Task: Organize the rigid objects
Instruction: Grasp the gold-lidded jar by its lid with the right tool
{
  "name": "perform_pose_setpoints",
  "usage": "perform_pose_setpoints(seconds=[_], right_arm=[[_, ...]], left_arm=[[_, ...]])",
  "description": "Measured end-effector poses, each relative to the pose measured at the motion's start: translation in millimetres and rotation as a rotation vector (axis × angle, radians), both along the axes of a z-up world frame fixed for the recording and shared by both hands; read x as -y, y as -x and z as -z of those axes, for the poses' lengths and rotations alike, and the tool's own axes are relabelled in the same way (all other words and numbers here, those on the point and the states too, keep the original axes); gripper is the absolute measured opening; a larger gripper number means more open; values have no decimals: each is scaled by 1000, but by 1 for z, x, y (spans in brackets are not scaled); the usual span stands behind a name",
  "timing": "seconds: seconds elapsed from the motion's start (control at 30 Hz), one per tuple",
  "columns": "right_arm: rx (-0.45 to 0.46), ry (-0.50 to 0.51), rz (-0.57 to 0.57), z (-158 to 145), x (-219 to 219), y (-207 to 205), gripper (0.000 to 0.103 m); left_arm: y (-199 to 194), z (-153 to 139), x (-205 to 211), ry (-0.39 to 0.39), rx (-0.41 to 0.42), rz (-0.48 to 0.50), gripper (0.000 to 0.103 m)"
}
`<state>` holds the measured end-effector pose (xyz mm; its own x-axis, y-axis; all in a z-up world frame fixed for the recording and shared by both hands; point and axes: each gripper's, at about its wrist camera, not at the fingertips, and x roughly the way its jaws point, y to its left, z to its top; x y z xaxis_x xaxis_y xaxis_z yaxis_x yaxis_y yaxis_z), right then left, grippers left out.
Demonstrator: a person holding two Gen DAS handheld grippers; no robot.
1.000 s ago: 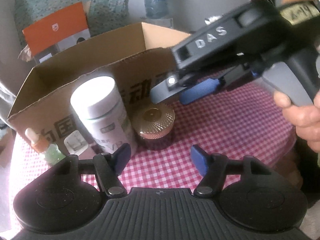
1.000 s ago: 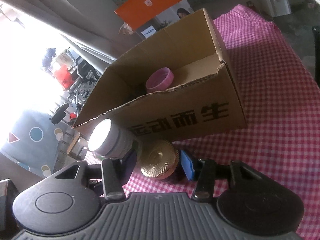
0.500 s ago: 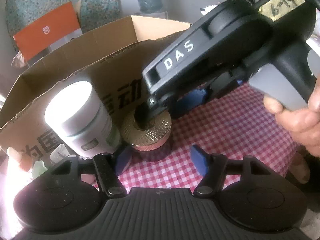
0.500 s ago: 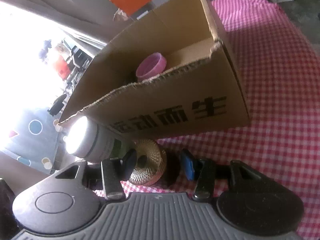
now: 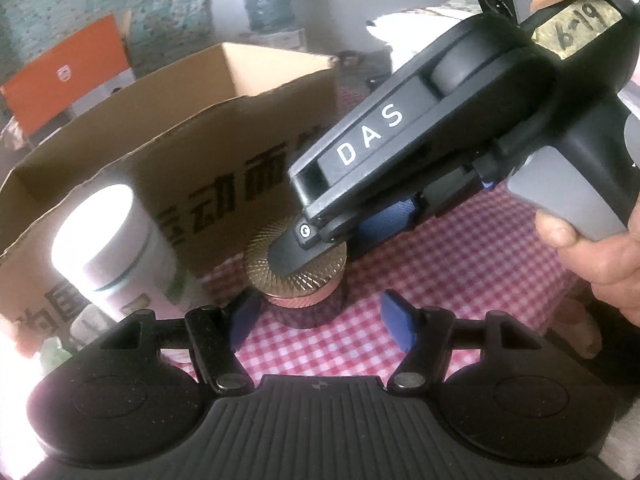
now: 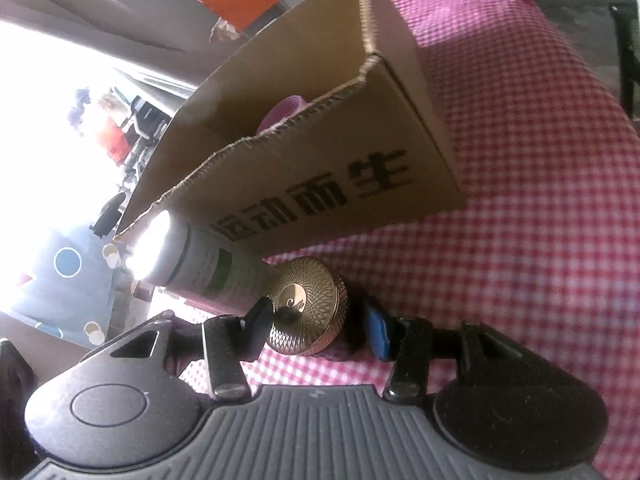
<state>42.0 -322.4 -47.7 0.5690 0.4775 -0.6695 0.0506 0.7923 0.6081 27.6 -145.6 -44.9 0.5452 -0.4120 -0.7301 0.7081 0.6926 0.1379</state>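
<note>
Right wrist: right tongs (image 6: 316, 330) spread around gold-lidded jar (image 6: 307, 305).

Both cams held low & close over the tablecloth (image 5: 460, 280); box (image 5: 192, 152) front & gold-lidded jar (image 6: 308, 304) are shared.

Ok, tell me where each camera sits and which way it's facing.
Left wrist: on the left gripper, low over the checked cloth, facing the cardboard box; its open jaws show below, and the right gripper and the person's hand cross in from the right.
Right wrist: on the right gripper, tilted, facing the box's corner; its jaws straddle the gold-lidded jar, not visibly clamped.
Shared: the box, the jar and the white bottle beside it.
</note>
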Motion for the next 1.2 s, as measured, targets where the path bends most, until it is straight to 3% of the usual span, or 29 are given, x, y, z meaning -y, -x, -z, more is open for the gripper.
perform_pose_setpoints(seconds=[0.2,0.5,0.9,1.2], right_arm=[[2,-13,47,-1,10,21,52],[-7,-39,76,4,16,15,53],[-5,-49,79,4,5,13,53],[-15,-44,98,3,13,28,53]], left_arm=[[12,0,1,-10,18,35,68],[2,5,5,-58,46,33,71],[-5,4,12,-44,46,28,61],[-4,2,12,-5,4,35,60]])
